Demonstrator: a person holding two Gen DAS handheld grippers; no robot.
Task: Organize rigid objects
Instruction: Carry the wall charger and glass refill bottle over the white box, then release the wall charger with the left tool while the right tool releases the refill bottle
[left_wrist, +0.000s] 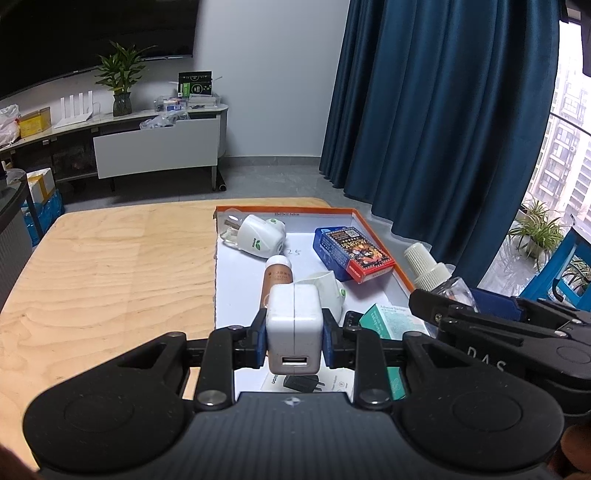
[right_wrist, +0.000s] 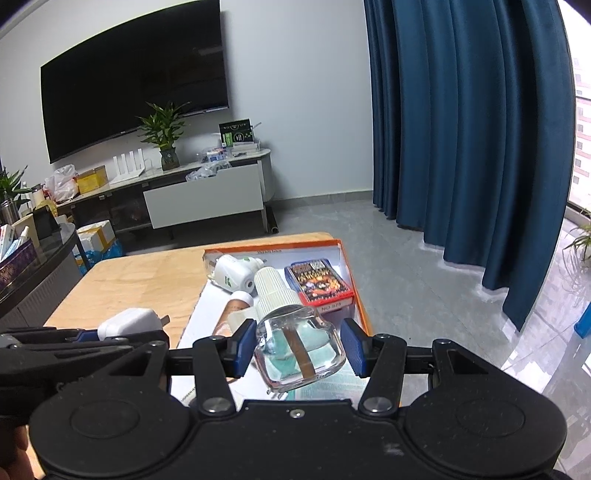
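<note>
One pale wooden table (left_wrist: 103, 266), bearing one shallow orange-rimmed white cardboard tray (left_wrist: 380, 236) at its right. In the tray: one blue-and-red printed card box (left_wrist: 352, 251); two white plug-in vaporiser units (left_wrist: 258, 234); one brown cylindrical tube (left_wrist: 277, 277); one teal carton (left_wrist: 388, 317). Left gripper (left_wrist: 294, 334) clamped on one white square USB charger block (left_wrist: 293, 317), held above the tray's near end. Right gripper (right_wrist: 297, 347) closed around one clear glass refill bottle (right_wrist: 299, 347) with ribbed cream cap, likewise above the tray. Advice: lower each piece onto bare tray floor, release only once seated, avoiding neighbours.
</note>
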